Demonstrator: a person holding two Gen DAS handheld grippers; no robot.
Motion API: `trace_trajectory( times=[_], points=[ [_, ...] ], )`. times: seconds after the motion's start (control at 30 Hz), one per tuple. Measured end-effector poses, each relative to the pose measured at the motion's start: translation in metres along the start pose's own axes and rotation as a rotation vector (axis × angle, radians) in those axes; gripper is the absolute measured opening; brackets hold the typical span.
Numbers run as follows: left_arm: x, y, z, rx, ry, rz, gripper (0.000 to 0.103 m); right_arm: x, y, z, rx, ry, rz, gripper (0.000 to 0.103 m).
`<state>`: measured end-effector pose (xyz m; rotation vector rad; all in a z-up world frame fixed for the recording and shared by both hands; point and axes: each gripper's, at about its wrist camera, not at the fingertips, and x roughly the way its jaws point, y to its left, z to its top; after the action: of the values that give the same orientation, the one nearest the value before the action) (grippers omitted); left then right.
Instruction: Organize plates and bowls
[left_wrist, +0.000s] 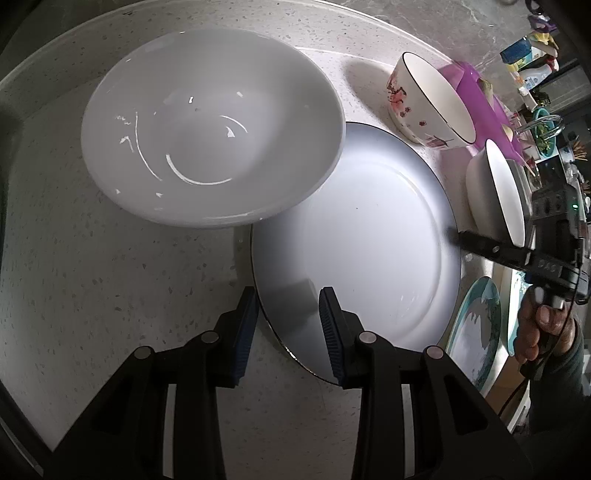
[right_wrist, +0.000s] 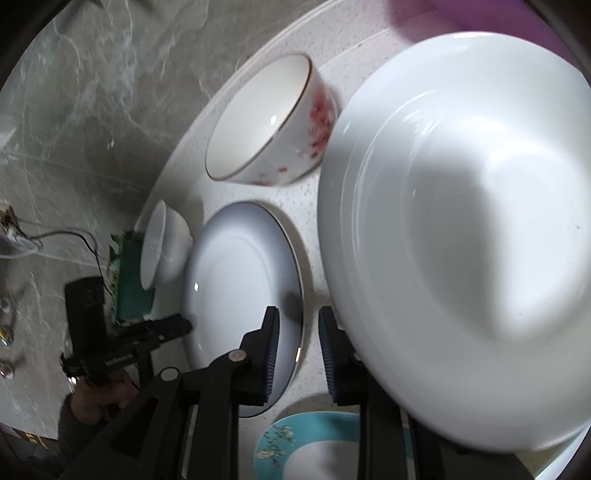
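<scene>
Left wrist view puts your left gripper (left_wrist: 288, 314) low over the speckled counter (left_wrist: 92, 288), its blue-padded fingers (left_wrist: 245, 325) spread apart with nothing between them. The near rim of the flat white plate (left_wrist: 369, 240) lies right at the fingertips: one pad sits just outside the rim, the other over the plate's surface, though you cannot tell whether either touches it. Ahead and to the left of that gripper the big white bowl (left_wrist: 210, 136) overlaps the plate's far edge. Farther ahead to the right stands the flowered bowl (left_wrist: 424, 107), tilted, and beside it the small white bowl (left_wrist: 495, 192).

Your right gripper (right_wrist: 297, 345) also stands parted and empty, straddling the plate's dark rim, with the big white bowl close on its right and the teal-rimmed plate (right_wrist: 280, 439) just beneath it. In the left wrist view that gripper reaches in from the right, its tip at the plate's edge.

Counted: three bowls and two plates, plus a purple item (left_wrist: 476, 92) behind the flowered bowl.
</scene>
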<state>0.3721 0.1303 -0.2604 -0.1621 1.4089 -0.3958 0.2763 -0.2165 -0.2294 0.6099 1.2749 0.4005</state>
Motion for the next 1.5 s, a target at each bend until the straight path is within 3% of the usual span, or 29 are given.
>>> trace_trajectory(
  times=[0.2,0.3,0.53,0.93,1.2,1.5],
  points=[
    [0.001,-0.004,0.002,0.011,0.002,0.007,0.032,0.008,0.005,0.006,-0.016,0.005,0.010,0.026],
    [0.001,-0.005,0.002,0.018,0.003,0.015,0.029,0.008,0.004,0.008,-0.023,0.021,-0.012,0.016],
    [0.001,-0.004,0.003,0.013,-0.021,0.028,0.026,0.006,0.009,0.006,-0.027,0.016,-0.051,0.016],
    [-0.001,-0.002,-0.005,0.000,-0.028,0.012,0.024,0.003,0.009,0.000,-0.008,0.015,-0.046,0.016],
    [-0.009,-0.007,-0.029,-0.019,-0.029,0.003,0.025,-0.003,0.019,-0.007,-0.034,0.013,-0.053,0.016],
    [-0.048,-0.012,-0.076,-0.051,-0.075,0.034,0.025,-0.008,0.051,-0.034,-0.094,0.024,-0.036,0.016]
  ],
)
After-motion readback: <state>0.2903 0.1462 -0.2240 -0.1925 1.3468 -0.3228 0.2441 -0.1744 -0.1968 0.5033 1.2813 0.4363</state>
